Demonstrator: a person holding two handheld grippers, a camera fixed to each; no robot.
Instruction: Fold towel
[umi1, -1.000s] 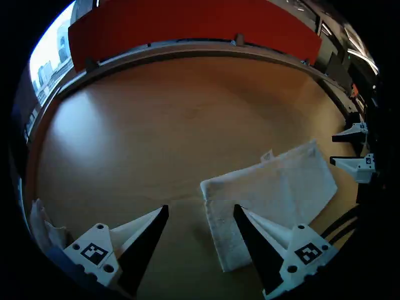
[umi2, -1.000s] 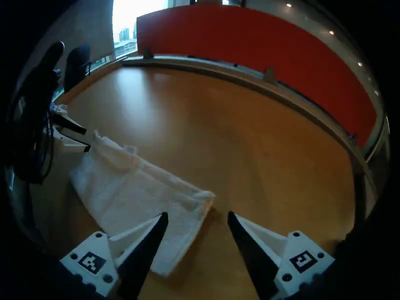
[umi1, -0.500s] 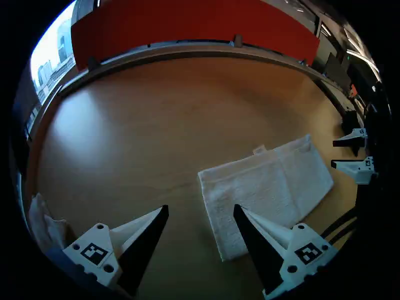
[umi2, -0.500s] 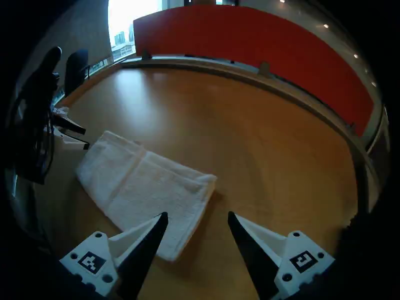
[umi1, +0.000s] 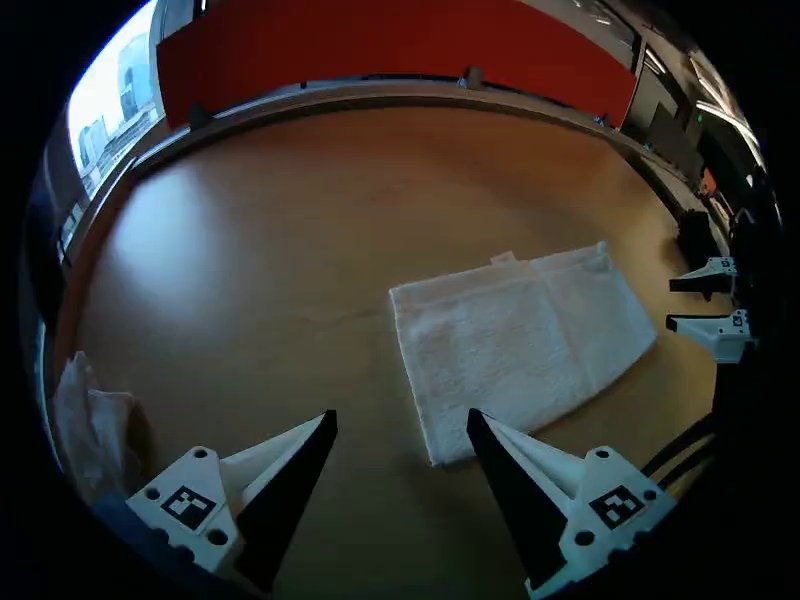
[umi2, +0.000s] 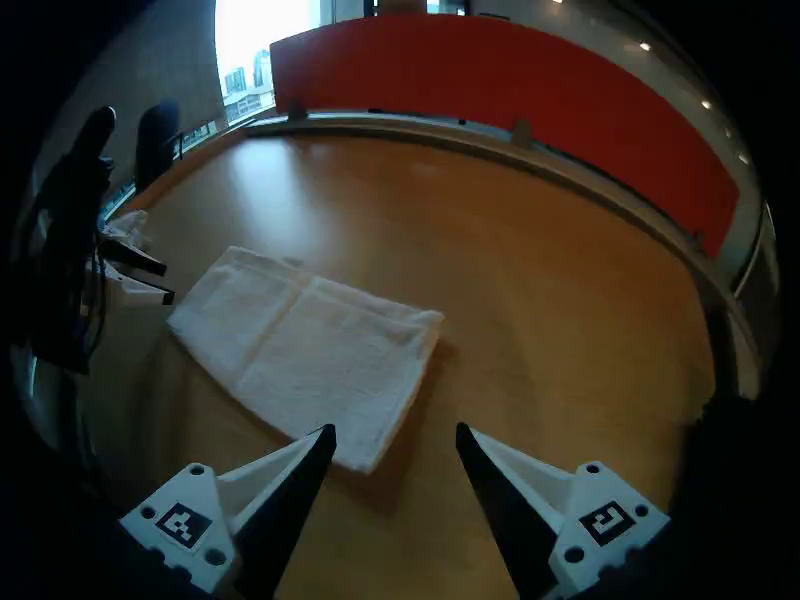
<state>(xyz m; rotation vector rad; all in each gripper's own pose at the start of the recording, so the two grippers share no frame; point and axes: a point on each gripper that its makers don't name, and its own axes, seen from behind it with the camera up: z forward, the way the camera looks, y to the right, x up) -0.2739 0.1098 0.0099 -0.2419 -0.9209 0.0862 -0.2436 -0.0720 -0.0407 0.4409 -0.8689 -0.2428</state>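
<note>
A white towel (umi1: 520, 335) lies folded flat on the wooden table (umi1: 280, 240); in the right gripper view the same towel (umi2: 310, 350) sits left of centre. My left gripper (umi1: 400, 450) is open, with nothing between its fingers, just short of the towel's near edge. My right gripper (umi2: 392, 460) is open too, and its left finger points at the towel's near corner. The right gripper (umi1: 712, 305) appears at the right rim of the left gripper view, beyond the towel. The left gripper (umi2: 135, 272) appears at the left of the right gripper view, beside the towel's far end.
A red partition (umi1: 400, 45) runs along the table's far edge, also seen as the red partition (umi2: 520, 90). A crumpled white cloth (umi1: 90, 425) lies at the table's left edge. Office chairs (umi2: 150, 135) and a bright window (umi2: 265, 40) stand beyond the table.
The towel has settled flat; its raised far edge is down. Both grippers have drawn back from it, so it now lies farther ahead of the fingers.
</note>
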